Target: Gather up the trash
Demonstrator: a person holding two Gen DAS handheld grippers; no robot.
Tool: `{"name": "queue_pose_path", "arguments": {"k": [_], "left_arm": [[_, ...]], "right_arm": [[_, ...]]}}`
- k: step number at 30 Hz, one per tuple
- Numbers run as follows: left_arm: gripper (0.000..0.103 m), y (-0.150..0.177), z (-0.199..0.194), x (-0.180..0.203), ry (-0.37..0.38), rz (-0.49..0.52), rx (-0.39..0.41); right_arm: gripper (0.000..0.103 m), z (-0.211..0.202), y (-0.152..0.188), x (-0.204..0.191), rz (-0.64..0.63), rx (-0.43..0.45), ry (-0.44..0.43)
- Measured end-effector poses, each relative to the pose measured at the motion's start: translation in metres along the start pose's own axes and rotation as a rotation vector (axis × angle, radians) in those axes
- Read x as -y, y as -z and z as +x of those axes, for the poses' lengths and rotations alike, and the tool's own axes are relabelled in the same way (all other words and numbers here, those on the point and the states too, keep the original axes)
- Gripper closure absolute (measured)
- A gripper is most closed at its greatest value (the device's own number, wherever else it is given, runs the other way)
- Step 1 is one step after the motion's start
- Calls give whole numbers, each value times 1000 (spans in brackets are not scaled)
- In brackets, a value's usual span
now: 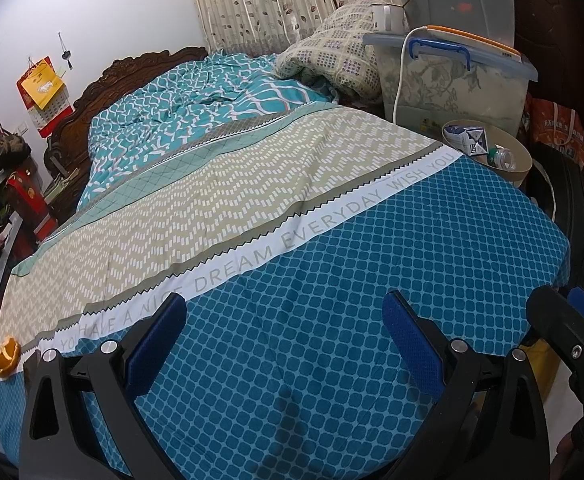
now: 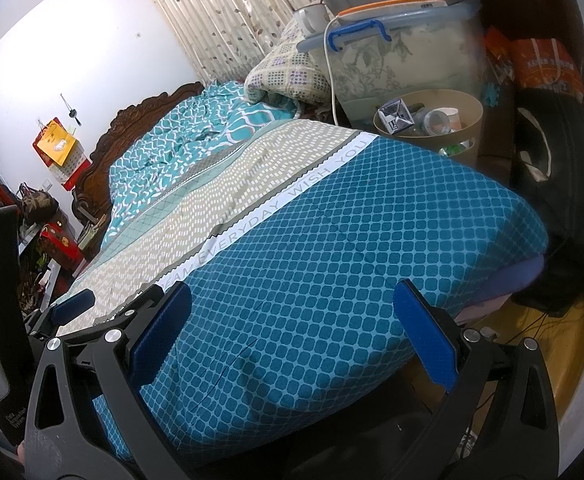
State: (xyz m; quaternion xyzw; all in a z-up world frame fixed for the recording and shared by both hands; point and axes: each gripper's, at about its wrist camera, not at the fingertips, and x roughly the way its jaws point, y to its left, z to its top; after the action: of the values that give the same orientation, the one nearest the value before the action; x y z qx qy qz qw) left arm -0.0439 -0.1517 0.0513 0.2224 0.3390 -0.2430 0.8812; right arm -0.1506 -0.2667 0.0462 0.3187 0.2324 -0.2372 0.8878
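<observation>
A tan waste bin (image 1: 522, 160) (image 2: 474, 118) stands off the bed's far right corner, holding a blue-white carton (image 1: 468, 138) (image 2: 394, 116), a clear plastic bottle (image 1: 502, 158) (image 2: 438, 120) and a paper cup (image 2: 454, 117). An orange peel (image 1: 6, 356) lies on the bed's left edge, left of my left gripper. My left gripper (image 1: 286, 340) is open over the blue sheet with nothing between its pads. My right gripper (image 2: 292, 334) is open too, over the bed's near right part. In the left wrist view the right gripper's fingers (image 1: 564, 320) show at the right edge.
The bed (image 1: 332, 240) (image 2: 352, 232) fills both views, with a crumpled teal quilt (image 1: 196, 92) and a rolled blanket (image 1: 332, 56) at the far end. A clear storage box (image 1: 452, 76) (image 2: 404, 52) stands behind the bin. Dark bags (image 2: 552, 184) sit right; cluttered shelves (image 1: 0, 184) left.
</observation>
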Motion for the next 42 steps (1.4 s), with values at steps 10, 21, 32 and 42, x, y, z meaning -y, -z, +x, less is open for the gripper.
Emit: {"name": "queue_pose_path", "arguments": {"k": [10, 21, 32, 42], "left_arm": [[9, 2, 1, -3, -1, 6, -1], [9, 4, 1, -5, -4, 8, -5], [9, 5, 2, -6, -7, 8, -10], [9, 4, 2, -6, -7, 9, -10]], "right_arm": [[3, 2, 2, 0, 2, -3, -1], [3, 2, 4, 1, 10, -12, -3], [3, 2, 4, 2, 11, -14, -3], [3, 2, 3, 3, 11, -15, -4]]}}
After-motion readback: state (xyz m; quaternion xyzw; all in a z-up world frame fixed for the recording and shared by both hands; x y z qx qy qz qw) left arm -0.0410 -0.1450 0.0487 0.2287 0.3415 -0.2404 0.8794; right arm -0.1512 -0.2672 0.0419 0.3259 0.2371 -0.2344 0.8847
